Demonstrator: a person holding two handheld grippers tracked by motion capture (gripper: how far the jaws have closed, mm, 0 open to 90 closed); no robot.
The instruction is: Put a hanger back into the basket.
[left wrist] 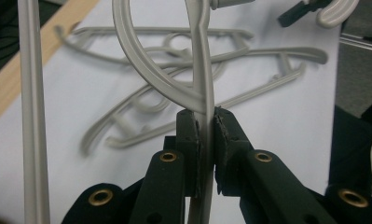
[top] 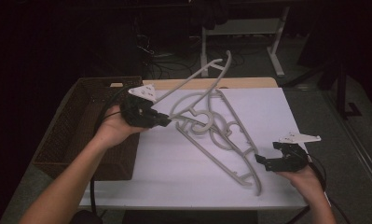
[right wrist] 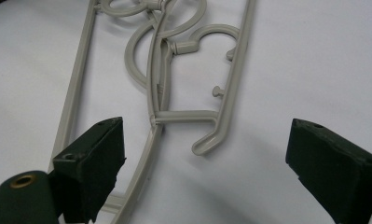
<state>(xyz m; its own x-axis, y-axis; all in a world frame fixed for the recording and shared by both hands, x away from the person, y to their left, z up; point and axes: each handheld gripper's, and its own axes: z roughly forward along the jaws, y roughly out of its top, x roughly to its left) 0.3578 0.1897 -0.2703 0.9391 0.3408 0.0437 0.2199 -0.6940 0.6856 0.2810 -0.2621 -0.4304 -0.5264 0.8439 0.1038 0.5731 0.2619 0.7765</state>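
Note:
My left gripper (top: 166,122) is shut on a grey plastic hanger (top: 207,70) close to its hook. This hanger is tilted up off the table, its arm rising toward the back. In the left gripper view the jaws (left wrist: 206,117) pinch the hanger's thin neck (left wrist: 203,70) just below the curved hook. More grey hangers (top: 225,140) lie overlapped on the white table top (top: 174,177). My right gripper (top: 261,161) is open at the near right end of that pile. Its wide-apart jaws (right wrist: 207,128) frame the end of a lying hanger (right wrist: 221,116) without touching it.
A dark wicker basket (top: 83,100) stands along the table's left side, under my left forearm. A wooden strip (top: 242,83) runs along the table's back edge. White desk legs (top: 204,46) and cables stand on the dark floor beyond.

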